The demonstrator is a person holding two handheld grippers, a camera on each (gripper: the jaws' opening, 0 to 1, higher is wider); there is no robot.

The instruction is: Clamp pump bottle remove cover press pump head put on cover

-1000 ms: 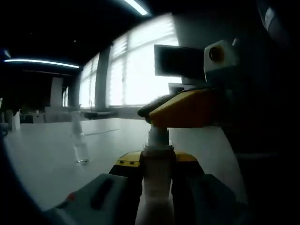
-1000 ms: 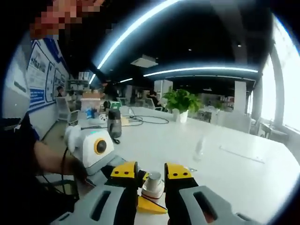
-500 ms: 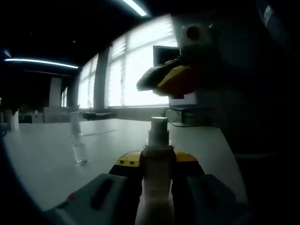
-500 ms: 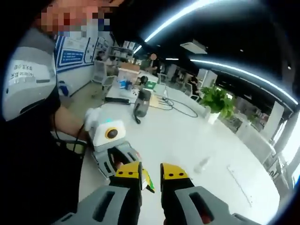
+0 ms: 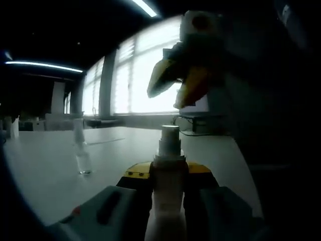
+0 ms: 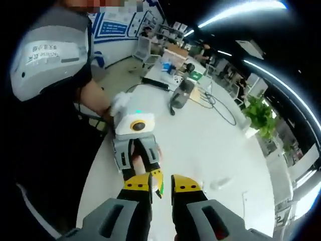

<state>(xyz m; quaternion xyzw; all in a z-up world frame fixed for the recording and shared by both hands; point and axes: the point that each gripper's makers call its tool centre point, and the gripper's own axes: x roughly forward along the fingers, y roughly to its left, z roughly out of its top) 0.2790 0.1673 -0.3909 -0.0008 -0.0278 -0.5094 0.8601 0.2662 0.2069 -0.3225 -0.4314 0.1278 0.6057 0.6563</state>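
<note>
1. We see the pump bottle [image 5: 168, 186] in the left gripper view, but its lower part runs off the bottom edge, and the left gripper [image 5: 168, 173] hides its sides.
2. In the right gripper view the same bottle is too small, and too covered by the left gripper [image 6: 142, 165], for us to make out.
3. The right gripper [image 5: 183, 80] is dark against the bright window in the left gripper view. We cannot tell how its jaws stand there.
4. The clear cover [image 5: 82, 153] on the counter [image 5: 45, 170] is blurry. In the right gripper view it [image 6: 220, 183] is only a faint smudge.
</note>
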